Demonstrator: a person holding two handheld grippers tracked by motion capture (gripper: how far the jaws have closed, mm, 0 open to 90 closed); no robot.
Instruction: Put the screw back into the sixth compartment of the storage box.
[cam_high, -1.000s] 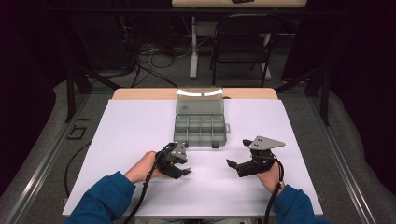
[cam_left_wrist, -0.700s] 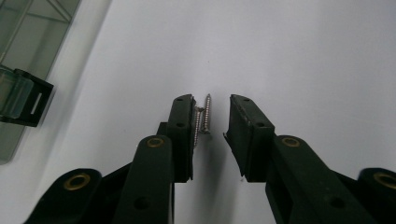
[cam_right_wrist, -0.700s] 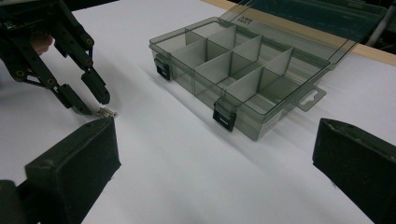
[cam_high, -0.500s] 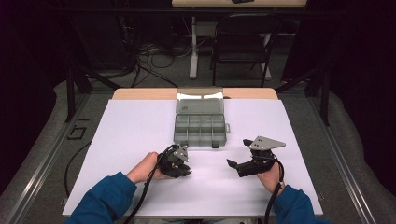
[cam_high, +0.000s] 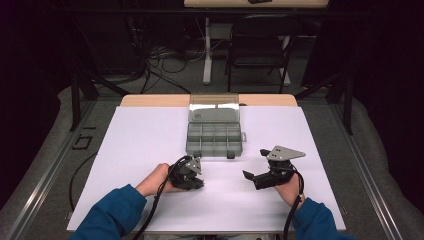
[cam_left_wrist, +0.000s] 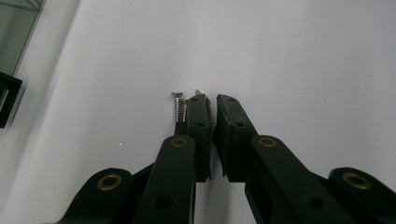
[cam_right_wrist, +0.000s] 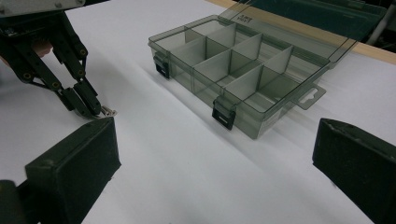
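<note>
My left gripper (cam_high: 199, 181) rests low on the white sheet (cam_high: 150, 145), in front of the box and to its left. Its jaws have just been closing and now stand almost together (cam_left_wrist: 214, 100); I see nothing between the pads. Two small silver screws (cam_left_wrist: 177, 101) lie on the sheet against the outer side of the left jaw, and a third tip peeks past that jaw's end. In the right gripper view a screw (cam_right_wrist: 109, 111) lies beside the left gripper's fingertips (cam_right_wrist: 91, 108). My right gripper (cam_high: 254, 163) is held wide open and empty (cam_right_wrist: 210, 172), facing the box.
A clear grey compartment box (cam_high: 214, 140) lies open mid-table, its compartments (cam_right_wrist: 243, 70) empty and its lid (cam_high: 214, 106) folded back. One box corner (cam_left_wrist: 11, 42) sits left of my left gripper. A chair (cam_high: 260, 45) and floor cables stand beyond the table.
The left gripper's jaws have closed from clearly apart to nearly together. Both hands have stayed where they were.
</note>
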